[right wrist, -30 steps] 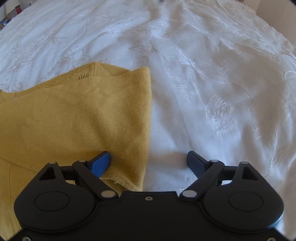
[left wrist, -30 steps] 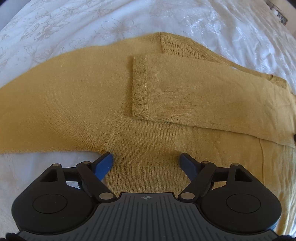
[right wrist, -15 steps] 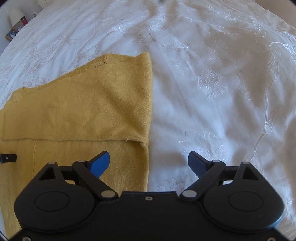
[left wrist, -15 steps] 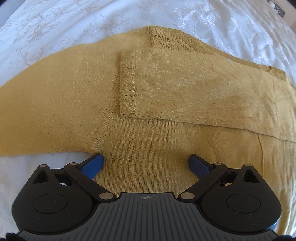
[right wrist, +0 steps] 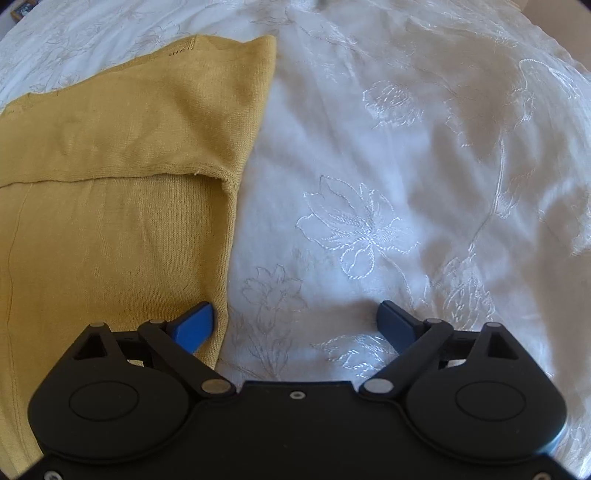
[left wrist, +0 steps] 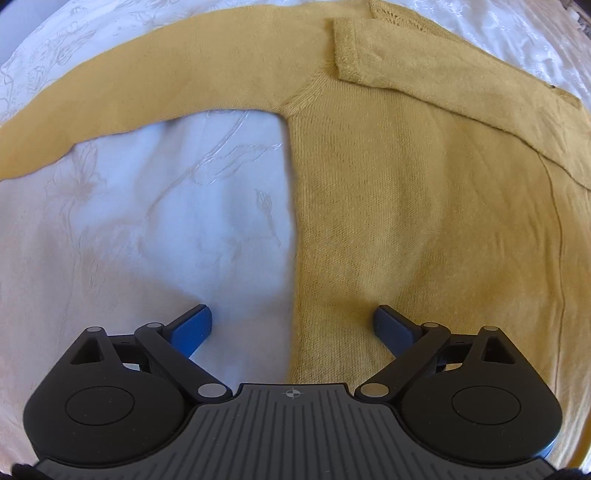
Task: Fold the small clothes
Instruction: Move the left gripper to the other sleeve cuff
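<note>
A mustard-yellow knit sweater (left wrist: 406, 206) lies flat on a white embroidered bedspread (left wrist: 147, 221). One sleeve (left wrist: 443, 81) is folded across its chest, with the cuff near the top centre. The other sleeve (left wrist: 166, 70) stretches out to the left. My left gripper (left wrist: 293, 325) is open and straddles the sweater's left side edge, one pad over the bedspread and one over the knit. In the right wrist view the sweater (right wrist: 110, 184) fills the left half. My right gripper (right wrist: 297, 323) is open across the sweater's right side edge, and nothing is held.
White bedspread (right wrist: 406, 166) with embroidered flowers spreads to the right of the sweater and beyond its top. A dark object shows at the far top left corner of the right wrist view (right wrist: 22, 5).
The left gripper has slid back and leftward from the armpit to the sweater's side edge, its jaws a bit wider. The right gripper has drawn back along the right edge, showing more of the body.
</note>
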Action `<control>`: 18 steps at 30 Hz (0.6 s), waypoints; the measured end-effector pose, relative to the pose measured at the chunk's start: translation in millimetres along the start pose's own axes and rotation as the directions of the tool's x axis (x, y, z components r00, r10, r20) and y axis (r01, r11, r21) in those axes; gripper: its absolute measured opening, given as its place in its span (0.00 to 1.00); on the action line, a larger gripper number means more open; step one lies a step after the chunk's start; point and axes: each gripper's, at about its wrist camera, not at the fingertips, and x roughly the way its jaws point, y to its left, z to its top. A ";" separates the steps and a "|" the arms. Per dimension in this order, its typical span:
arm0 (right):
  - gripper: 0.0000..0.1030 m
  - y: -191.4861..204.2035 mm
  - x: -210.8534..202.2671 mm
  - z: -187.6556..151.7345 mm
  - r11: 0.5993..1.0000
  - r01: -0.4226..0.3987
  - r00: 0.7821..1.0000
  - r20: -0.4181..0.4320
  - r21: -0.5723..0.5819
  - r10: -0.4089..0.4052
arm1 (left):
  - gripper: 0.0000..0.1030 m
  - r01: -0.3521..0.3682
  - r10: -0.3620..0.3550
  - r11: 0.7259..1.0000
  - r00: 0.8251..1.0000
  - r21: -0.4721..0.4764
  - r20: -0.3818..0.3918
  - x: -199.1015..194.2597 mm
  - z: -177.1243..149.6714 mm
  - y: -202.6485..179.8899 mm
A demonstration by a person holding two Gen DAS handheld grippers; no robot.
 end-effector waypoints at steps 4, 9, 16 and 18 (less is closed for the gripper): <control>0.91 4.7 -19.2 -2.2 0.999 -0.049 0.998 0.036 -0.007 0.050 | 1.00 0.007 -0.007 1.000 1.000 -0.025 0.006 7.4 -1.6 -2.2; 0.92 19.4 -55.8 -8.3 0.993 -0.119 0.987 0.106 -0.006 0.119 | 1.00 0.021 -0.019 0.999 0.999 -0.050 0.040 13.2 -19.5 16.3; 0.93 64.5 -93.4 -16.4 0.982 -0.185 0.972 0.141 -0.038 0.189 | 0.89 0.085 -0.082 0.995 0.994 -0.043 0.068 -1.5 -28.4 39.9; 0.93 79.8 -98.3 -16.3 0.978 -0.201 0.968 0.141 -0.055 0.207 | 0.81 0.103 -0.098 0.993 0.990 -0.055 0.098 -10.2 -28.0 54.3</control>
